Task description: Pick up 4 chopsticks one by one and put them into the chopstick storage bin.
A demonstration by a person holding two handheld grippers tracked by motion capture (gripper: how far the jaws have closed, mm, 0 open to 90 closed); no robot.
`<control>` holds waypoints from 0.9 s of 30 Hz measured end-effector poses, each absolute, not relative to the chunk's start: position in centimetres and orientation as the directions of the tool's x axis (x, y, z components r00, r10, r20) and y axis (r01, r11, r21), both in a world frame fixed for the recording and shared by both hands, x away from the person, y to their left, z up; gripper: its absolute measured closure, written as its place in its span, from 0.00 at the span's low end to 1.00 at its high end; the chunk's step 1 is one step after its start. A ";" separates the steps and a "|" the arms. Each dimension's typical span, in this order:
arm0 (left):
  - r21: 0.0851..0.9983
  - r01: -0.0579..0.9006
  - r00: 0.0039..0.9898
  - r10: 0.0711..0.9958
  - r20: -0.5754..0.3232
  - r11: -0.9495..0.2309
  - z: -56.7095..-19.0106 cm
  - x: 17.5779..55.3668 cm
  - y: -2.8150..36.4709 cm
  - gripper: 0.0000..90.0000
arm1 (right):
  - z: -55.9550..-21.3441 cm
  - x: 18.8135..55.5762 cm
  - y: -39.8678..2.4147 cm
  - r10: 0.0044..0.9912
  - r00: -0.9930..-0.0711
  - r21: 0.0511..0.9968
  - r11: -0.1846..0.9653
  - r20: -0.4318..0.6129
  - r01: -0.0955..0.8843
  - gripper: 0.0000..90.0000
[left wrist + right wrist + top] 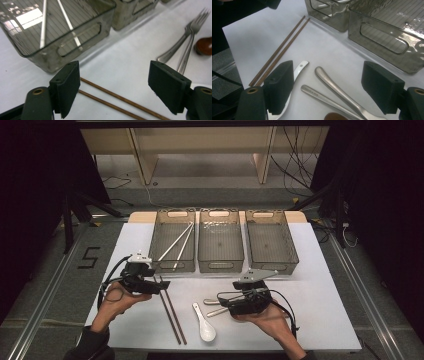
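Two brown chopsticks lie side by side on the white table, with a white ceramic spoon to their right. The handles of two metal forks stick out from under my right gripper. My left gripper hovers open over the far ends of the brown chopsticks, which pass between its jaws. In the right gripper view, my right gripper is open, with the fork handles between its jaws. The spoon's handle lies beside one jaw.
Three grey see-through bins stand in a row at the back: left bin, middle bin, right bin. The left bin holds two pale chopsticks. A brown rounded object lies by the fork heads. The table's front edge is near the hands.
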State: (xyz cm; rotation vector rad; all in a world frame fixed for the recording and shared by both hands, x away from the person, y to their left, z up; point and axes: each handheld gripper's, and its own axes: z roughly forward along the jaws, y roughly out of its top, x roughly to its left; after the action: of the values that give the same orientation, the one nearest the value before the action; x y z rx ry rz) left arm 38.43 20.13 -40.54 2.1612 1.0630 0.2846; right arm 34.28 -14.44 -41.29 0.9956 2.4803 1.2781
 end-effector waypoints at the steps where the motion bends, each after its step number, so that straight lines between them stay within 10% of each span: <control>1: 0.667 0.613 0.638 0.764 -0.101 -0.424 -40.7 38.3 20.1 0.28 | -41.3 34.3 -14.5 0.637 -0.759 0.776 0.407 0.137 0.482 0.30; 27: 0.520 0.710 0.594 0.800 -0.082 -0.474 -43.7 36.1 18.2 0.28 | -41.5 33.9 -15.4 0.645 -0.751 0.776 0.399 0.141 0.488 0.30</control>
State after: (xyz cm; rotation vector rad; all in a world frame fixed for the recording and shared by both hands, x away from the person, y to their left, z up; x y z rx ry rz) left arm 36.09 18.21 -43.74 2.3138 1.1973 0.2342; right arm 33.89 -15.39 -41.53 1.0119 2.4698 1.2760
